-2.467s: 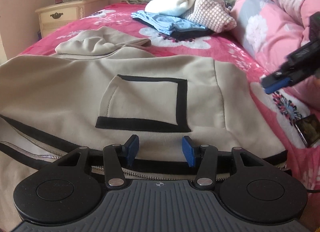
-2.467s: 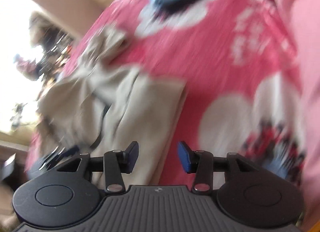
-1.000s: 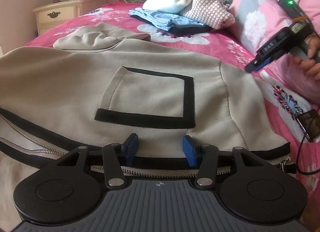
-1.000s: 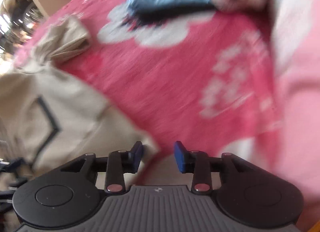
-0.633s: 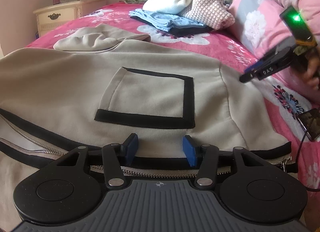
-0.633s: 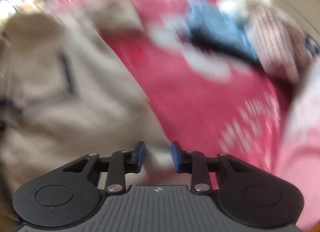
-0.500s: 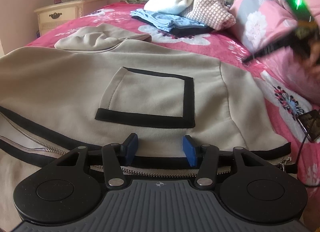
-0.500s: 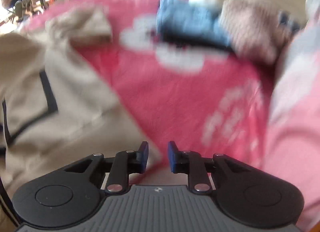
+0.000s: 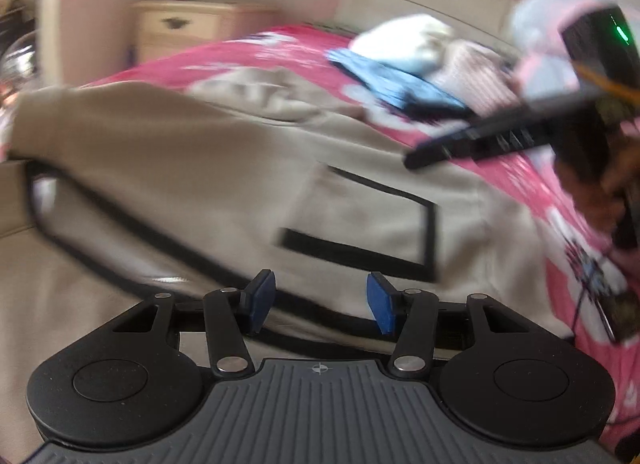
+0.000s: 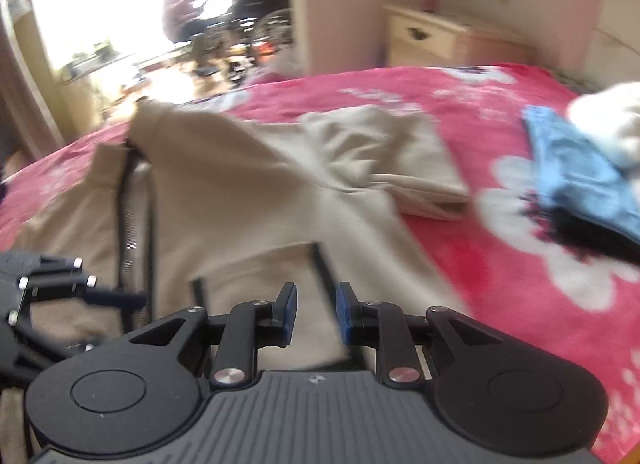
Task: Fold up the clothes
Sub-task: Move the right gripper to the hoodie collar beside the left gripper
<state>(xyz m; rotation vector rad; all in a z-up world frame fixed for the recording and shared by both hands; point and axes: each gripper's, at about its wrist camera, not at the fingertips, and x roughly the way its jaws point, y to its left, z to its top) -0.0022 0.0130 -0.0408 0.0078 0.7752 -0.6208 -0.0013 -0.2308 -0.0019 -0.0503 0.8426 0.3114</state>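
Observation:
A beige zip hoodie (image 9: 208, 168) lies spread on the pink floral bed, its black-trimmed pocket (image 9: 360, 224) facing up and its hood (image 10: 380, 156) bunched toward the headboard. My left gripper (image 9: 320, 300) hovers open just above the hoodie's black hem and zipper, nothing between its blue pads. My right gripper (image 10: 316, 312) hangs over the pocket (image 10: 272, 284) with a narrow empty gap between its pads. In the left wrist view the right gripper (image 9: 416, 160) reaches in from the right, held by a hand. The right wrist view shows the left gripper (image 10: 120, 298) at the left edge.
Folded blue and black clothes (image 10: 580, 180) and a white garment (image 10: 612, 124) are piled near the headboard. A cream nightstand (image 10: 440, 40) stands beside the bed. A phone on a cable (image 9: 620, 316) lies at the bed's right. A person sits in the bright doorway (image 10: 180, 12).
The right gripper swung from over the pink bedspread to above the hoodie's pocket, and its jaws narrowed. The left gripper rose a little and rolled, tilting its view.

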